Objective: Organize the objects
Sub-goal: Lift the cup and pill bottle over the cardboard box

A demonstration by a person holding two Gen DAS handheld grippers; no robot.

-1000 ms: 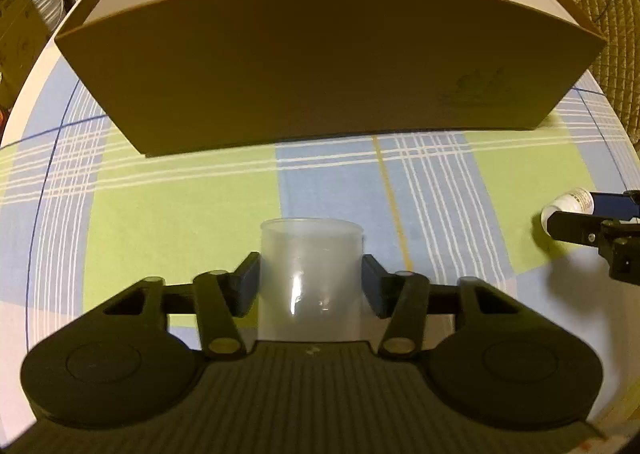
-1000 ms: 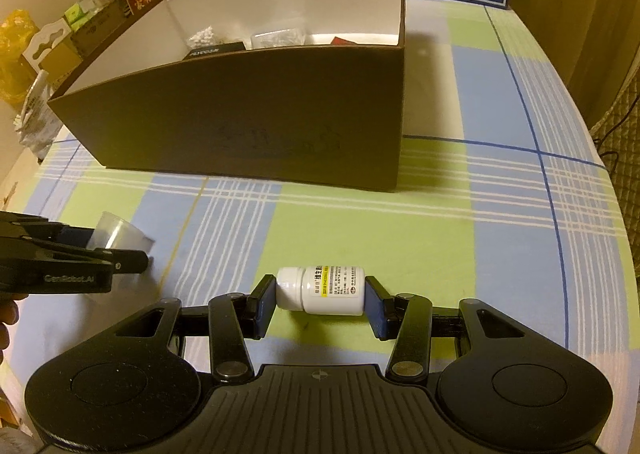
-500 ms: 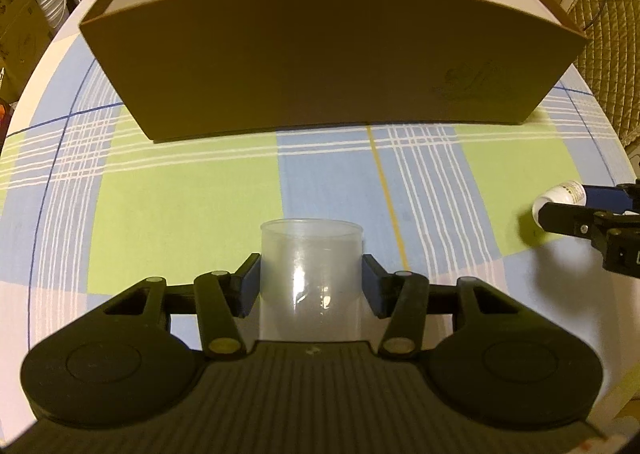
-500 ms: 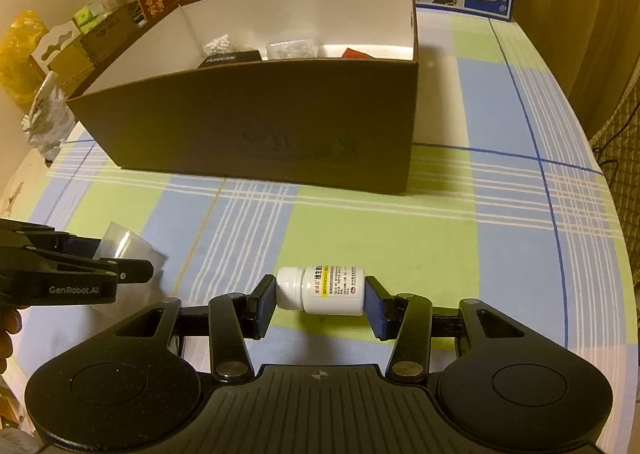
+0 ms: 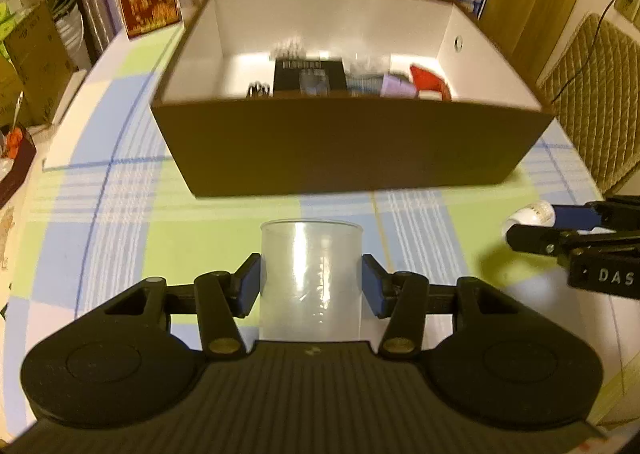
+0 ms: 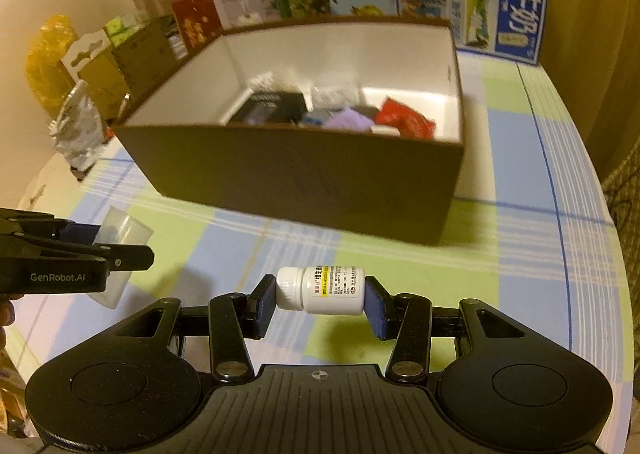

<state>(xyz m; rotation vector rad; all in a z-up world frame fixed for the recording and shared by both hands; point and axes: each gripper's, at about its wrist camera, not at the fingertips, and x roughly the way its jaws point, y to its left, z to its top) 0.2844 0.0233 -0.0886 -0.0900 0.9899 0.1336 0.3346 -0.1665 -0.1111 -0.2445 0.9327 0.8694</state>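
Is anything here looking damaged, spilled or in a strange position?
Nothing is spilled or damaged. Only the white pill bottle lies sideways, clamped end to end in the right claw; the clear cup stands upright in the left claw.

Brown box (image 5: 352, 150), white inside; green-blue plaid tablecloth (image 5: 224, 226); white bottle (image 6: 322, 290).

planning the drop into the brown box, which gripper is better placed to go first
Probably the left. The left gripper holds the clear cup squarely facing the middle of the brown box. The right gripper, clamping the pill bottle, faces the box at an angle.
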